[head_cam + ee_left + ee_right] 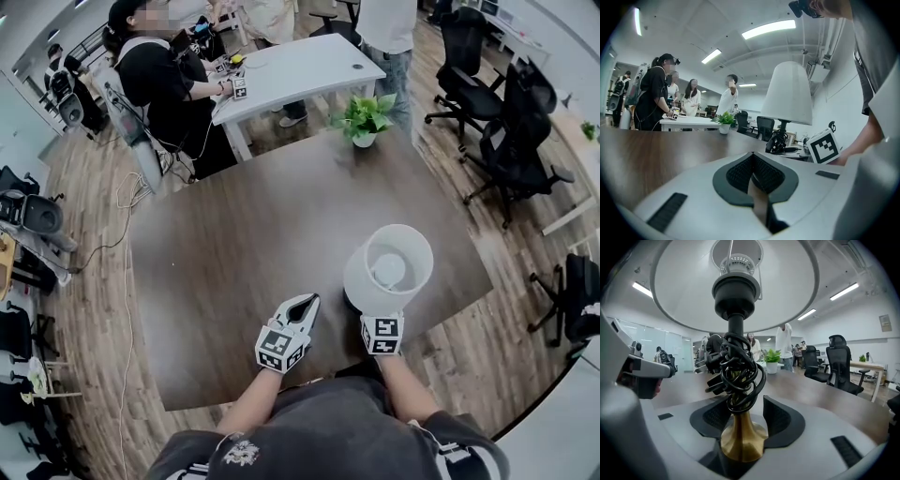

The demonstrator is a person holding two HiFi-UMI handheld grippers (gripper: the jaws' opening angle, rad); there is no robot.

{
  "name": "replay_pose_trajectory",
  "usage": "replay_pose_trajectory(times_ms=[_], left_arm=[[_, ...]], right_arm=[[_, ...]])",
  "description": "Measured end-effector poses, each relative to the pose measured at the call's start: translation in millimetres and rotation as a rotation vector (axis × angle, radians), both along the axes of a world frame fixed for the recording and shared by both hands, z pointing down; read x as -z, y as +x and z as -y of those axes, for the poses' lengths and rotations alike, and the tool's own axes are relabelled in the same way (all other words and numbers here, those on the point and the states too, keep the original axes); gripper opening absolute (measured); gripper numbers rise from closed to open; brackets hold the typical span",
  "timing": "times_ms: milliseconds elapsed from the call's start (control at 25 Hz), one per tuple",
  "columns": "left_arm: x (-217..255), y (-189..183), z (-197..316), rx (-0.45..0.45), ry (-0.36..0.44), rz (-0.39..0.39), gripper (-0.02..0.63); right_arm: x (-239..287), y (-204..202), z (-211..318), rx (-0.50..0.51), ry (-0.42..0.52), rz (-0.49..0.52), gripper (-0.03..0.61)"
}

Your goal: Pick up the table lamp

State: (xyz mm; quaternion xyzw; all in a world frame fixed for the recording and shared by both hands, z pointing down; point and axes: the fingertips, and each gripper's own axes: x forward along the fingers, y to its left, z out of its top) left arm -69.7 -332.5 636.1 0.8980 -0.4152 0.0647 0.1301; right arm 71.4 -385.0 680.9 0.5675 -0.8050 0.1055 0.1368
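Table lamp pick-up, grip not yet taken. To the left of the table lamp (387, 269), and near it, the left gripper (305, 305) is held low over the dark table (225, 234). Its jaws are pressed together with nothing between them, so it is judged to be kept merely on standby. The lamp itself is seen standing upright on the table, directly in front of the person, with its white shade uppermost. Its black cord (738, 366) is wound in a bundle around the stem, presumably so that nothing trails when the lamp is lifted. The right gripper (740, 416) is set at the foot of the lamp from the person's side. Its jaws are spread wide, one on each side of the flared brass stem (740, 441), and a gap is visible between each pad and the metal. The narrow stem below the cord bundle is judged the intended hold. Nothing is gripped yet.
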Motion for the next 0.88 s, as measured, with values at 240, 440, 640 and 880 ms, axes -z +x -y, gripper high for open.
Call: replay_pose_trajectory(times_ms=[240,440,640,880], left_arm=[[1.5,2.5,2.7,-0.011,-0.001,0.001,0.008],[-1.6,-4.2,3.6,-0.003,-0.002,0.004,0.008],[-6.6,-7.5,1.2,-0.010,-0.006,0.009,0.008],[-6.0,-12.2,-0.6,-0.017,-0.010,0.008,0.008]], right_arm=[[-3.9,-7.8,1.7,0.016,0.002,-0.010,0.127],[-3.8,-9.5,4.1,0.025,0.006,-0.037,0.117],[-6.7,-10.0,2.7,0.044,-0.007,-0.051,0.112],[-4.9,-13.1,0.5,0.074,-0.022,-0.063,0.108]])
